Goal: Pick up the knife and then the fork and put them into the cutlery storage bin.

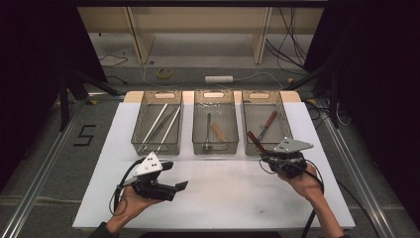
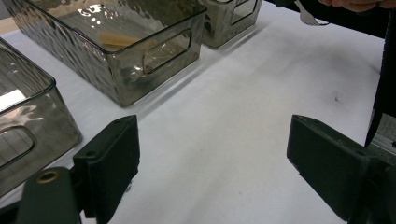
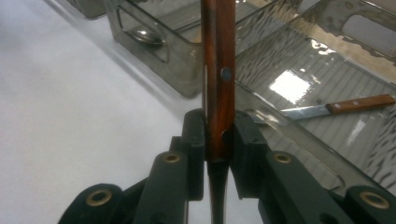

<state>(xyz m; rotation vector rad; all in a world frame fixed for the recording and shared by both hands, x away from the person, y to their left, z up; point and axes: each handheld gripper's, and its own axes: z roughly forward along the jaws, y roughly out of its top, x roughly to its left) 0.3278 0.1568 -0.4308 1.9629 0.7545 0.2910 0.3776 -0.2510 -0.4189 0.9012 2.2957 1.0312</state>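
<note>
My right gripper (image 1: 265,155) (image 3: 218,135) is shut on a wooden-handled fork (image 1: 254,140) (image 3: 218,70), held above the front left corner of the right bin (image 1: 283,110). The dark red-brown handle slants up and away from the jaws. In the left gripper view the metal tines (image 2: 308,18) show under the right hand. A wooden-handled knife (image 1: 268,124) (image 3: 336,108) lies inside that bin (image 3: 327,28). My left gripper (image 1: 174,176) (image 2: 212,163) stands open with nothing between its jaws, low over the white table (image 1: 223,188) near its front left.
Three smoky clear bins stand in a row at the back of the table. The left bin (image 1: 157,148) holds long metal sticks, and the middle bin (image 1: 215,148) (image 2: 116,70) holds a wooden-handled utensil. Cables and tape lie on the floor beyond.
</note>
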